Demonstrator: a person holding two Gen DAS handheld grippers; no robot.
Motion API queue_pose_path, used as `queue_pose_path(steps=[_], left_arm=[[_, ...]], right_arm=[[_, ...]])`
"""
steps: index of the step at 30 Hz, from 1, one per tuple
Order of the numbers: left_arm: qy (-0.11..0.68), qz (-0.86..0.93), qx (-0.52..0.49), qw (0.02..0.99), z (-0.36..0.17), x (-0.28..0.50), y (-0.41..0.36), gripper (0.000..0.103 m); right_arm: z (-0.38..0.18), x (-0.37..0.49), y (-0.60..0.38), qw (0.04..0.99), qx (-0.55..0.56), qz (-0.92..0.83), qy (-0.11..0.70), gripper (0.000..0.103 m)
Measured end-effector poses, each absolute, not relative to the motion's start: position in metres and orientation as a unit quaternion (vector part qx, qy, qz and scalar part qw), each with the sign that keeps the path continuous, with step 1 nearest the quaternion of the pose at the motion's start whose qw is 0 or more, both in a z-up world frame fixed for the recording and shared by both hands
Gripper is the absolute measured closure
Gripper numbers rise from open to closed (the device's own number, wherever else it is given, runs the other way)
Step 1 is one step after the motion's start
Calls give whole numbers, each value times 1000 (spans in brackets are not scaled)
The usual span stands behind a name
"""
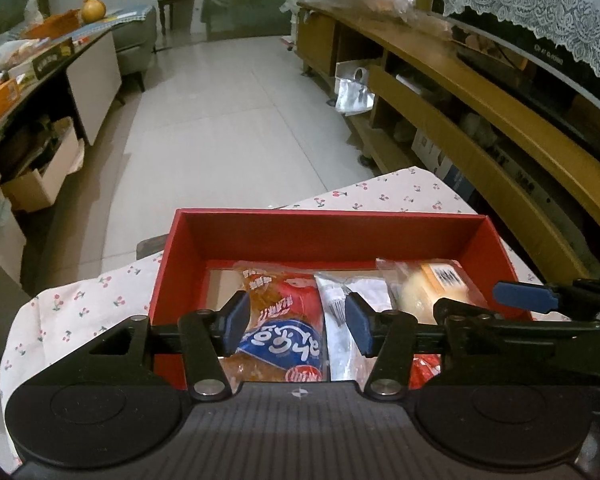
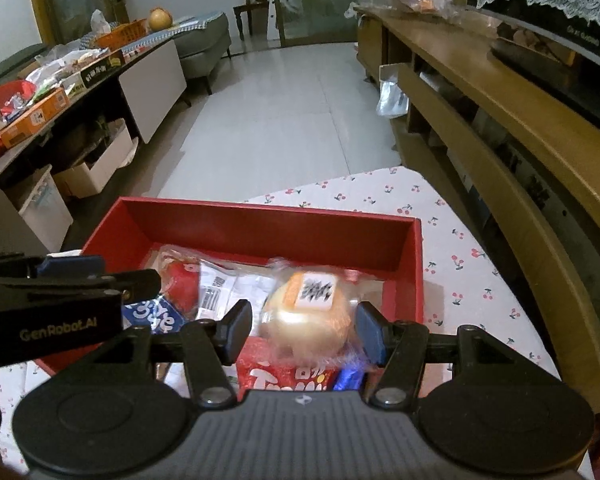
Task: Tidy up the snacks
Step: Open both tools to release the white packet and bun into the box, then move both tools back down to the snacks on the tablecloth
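My table, under its cherry-print cloth (image 1: 384, 194), carries the red box (image 1: 324, 236), which sits open-topped with its far wall toward the tiled floor. Inside the box the snacks lie side by side: a red-and-blue snack bag (image 1: 284, 320) toward the left, a white packet (image 1: 360, 292) with a barcode in the middle, and a round bun in clear wrap (image 2: 308, 312) with an orange-and-white label toward the right. A red Trolli pack (image 2: 284, 376) lies at the near edge, just below the bun. My left gripper (image 1: 296, 322) hangs over the red-and-blue bag with its fingers spread apart and nothing pinched between them. My right gripper (image 2: 304, 330) has its blue pads on either side of the wrapped bun, the right pad touching the crinkled wrap; I cannot tell whether it is truly gripping.
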State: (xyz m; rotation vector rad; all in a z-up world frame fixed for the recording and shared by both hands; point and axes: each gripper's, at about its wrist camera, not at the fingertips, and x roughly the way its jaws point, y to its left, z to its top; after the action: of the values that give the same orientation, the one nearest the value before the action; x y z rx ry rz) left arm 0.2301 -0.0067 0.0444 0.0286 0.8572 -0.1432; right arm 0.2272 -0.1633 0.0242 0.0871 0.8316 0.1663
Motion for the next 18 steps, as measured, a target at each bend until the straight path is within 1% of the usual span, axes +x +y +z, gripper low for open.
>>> queue_pose_path(steps=[11, 18], left_arm=[[419, -82, -2, 904, 54, 191, 2, 41], [424, -89, -7, 901, 54, 167, 5, 41]], right_arm=[[47, 176, -168, 916, 54, 84, 388, 33], [47, 147, -173, 914, 60, 85, 392, 33]])
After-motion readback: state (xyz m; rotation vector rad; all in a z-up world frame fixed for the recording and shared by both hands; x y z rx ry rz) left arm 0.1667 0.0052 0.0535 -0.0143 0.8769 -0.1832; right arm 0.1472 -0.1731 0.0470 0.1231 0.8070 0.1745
